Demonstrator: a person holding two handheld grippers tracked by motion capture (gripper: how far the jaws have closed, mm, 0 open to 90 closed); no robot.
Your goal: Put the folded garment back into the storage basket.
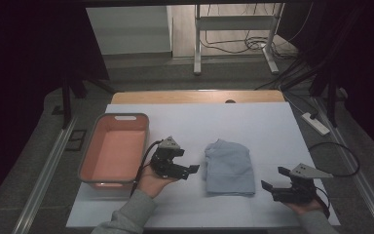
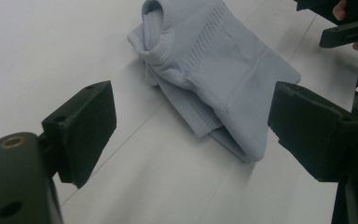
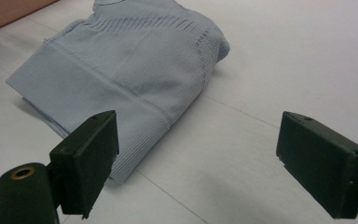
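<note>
A folded light-blue knit sweater (image 1: 229,168) lies on the white table cover (image 1: 199,122), near the middle. My left gripper (image 1: 191,170) is held just left of it, jaws open and pointing at it, nothing between them. My right gripper (image 1: 275,178) is open to the sweater's right, a short gap away. In the left gripper view the sweater (image 2: 214,60) lies ahead of the spread jaws of the left gripper (image 2: 193,123), collar at the far end. In the right gripper view the ribbed hem of the sweater (image 3: 121,60) faces the open right gripper (image 3: 200,154).
A salmon-pink plastic bin (image 1: 90,146) with a grey rim stands at the table's left side. A white power strip (image 1: 316,123) lies off the right edge. Cables trail from both grippers. A metal stand (image 1: 233,29) is on the floor beyond the table.
</note>
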